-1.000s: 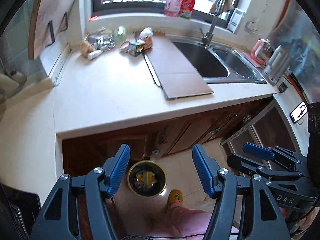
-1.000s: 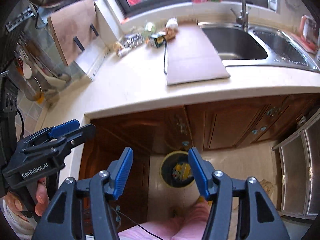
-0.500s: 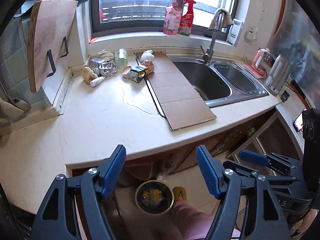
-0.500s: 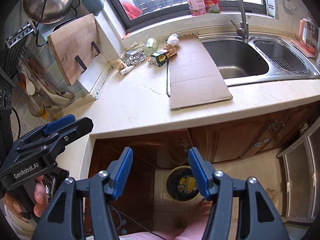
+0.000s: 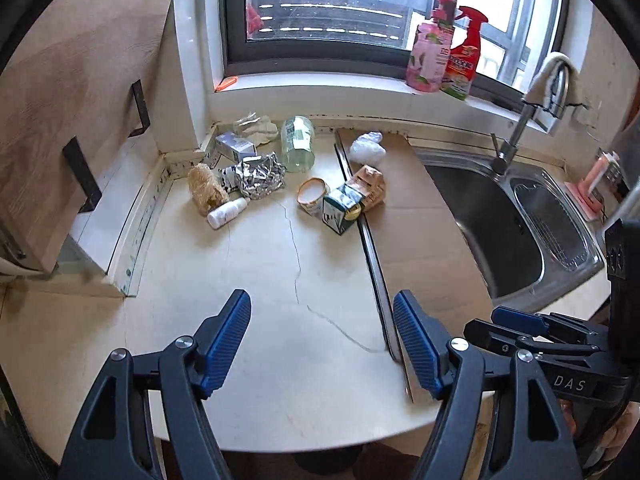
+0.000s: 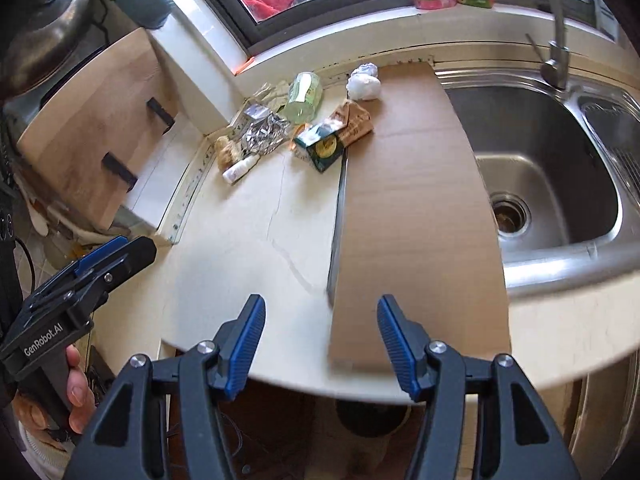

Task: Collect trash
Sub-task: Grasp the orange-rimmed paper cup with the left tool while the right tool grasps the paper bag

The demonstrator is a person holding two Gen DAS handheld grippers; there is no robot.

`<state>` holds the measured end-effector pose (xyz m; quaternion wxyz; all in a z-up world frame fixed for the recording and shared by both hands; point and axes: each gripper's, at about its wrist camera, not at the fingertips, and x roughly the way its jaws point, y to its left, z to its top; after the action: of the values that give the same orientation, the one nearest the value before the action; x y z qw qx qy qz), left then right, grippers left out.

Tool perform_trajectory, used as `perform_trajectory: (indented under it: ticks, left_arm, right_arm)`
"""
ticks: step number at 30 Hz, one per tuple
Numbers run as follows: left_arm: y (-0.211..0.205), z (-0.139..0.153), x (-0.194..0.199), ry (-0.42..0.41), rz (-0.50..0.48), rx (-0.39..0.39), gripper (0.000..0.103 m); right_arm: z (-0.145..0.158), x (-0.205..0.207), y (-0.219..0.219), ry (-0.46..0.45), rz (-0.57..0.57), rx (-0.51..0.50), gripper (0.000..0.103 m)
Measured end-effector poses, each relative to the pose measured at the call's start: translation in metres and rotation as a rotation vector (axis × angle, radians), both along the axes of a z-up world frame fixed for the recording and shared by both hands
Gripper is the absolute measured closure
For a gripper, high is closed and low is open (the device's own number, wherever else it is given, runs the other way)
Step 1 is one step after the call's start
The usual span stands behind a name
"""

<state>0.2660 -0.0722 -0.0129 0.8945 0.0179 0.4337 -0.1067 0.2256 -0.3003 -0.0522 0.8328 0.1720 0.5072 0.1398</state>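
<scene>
The left gripper (image 5: 322,338) is held spread and empty above the cream countertop (image 5: 256,280), its jaws having just been opening. The trash pile (image 5: 296,178) is seen at the back, near the window. The right gripper (image 6: 320,340) is likewise parted, holding nothing.

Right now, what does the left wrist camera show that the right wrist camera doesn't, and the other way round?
Only the left wrist view shows the cloth draped over the tap, and the pink holder past the sink. Only the right wrist view shows the sink drain, the steel pot lid hanging on the wall, and the bin under the counter. Both show the trash pile, the cardboard sheet and both grippers open and empty.
</scene>
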Motion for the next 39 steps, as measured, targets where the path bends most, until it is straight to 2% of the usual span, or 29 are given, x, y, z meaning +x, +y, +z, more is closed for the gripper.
perform_trajectory:
  ticks: [4, 8, 13, 16, 19, 26, 33, 35, 38, 39]
  left_arm:
    - [-0.017, -0.012, 0.057, -0.004, 0.031, 0.017, 0.031]
    - [-0.028, -0.03, 0.113, 0.036, 0.037, 0.004, 0.032]
    - [-0.034, -0.052, 0.159, 0.081, 0.031, 0.0, 0.033]
    - [-0.032, -0.066, 0.18, 0.11, 0.042, 0.003, 0.034]
    - [-0.028, -0.08, 0.198, 0.15, 0.061, -0.006, 0.04]
    - [-0.027, -0.094, 0.218, 0.181, 0.065, -0.04, 0.041]
    - [-0.031, -0.102, 0.225, 0.192, 0.04, -0.037, 0.04]
    - [-0.03, -0.103, 0.226, 0.196, 0.039, -0.044, 0.041]
    - [-0.027, -0.106, 0.229, 0.205, 0.042, -0.056, 0.041]
    - [-0.027, -0.107, 0.231, 0.209, 0.043, -0.061, 0.041]
  right_arm:
    - [-0.011, 0.069, -0.015, 0.04, 0.013, 0.05, 0.044]
    - [-0.032, 0.135, -0.028, 0.081, -0.003, 0.094, 0.044]
    - [-0.064, 0.198, -0.036, 0.162, -0.031, 0.167, 0.044]
    - [-0.078, 0.221, -0.031, 0.193, -0.03, 0.192, 0.044]
    - [-0.088, 0.235, -0.026, 0.209, -0.032, 0.199, 0.044]
    - [-0.088, 0.255, -0.017, 0.179, -0.034, 0.208, 0.044]
    - [-0.087, 0.265, -0.007, 0.121, -0.026, 0.182, 0.044]
    - [-0.086, 0.265, -0.005, 0.104, -0.01, 0.16, 0.049]
    - [-0.085, 0.266, -0.004, 0.083, 0.002, 0.154, 0.051]
    - [-0.082, 0.265, -0.005, 0.068, 0.008, 0.153, 0.058]
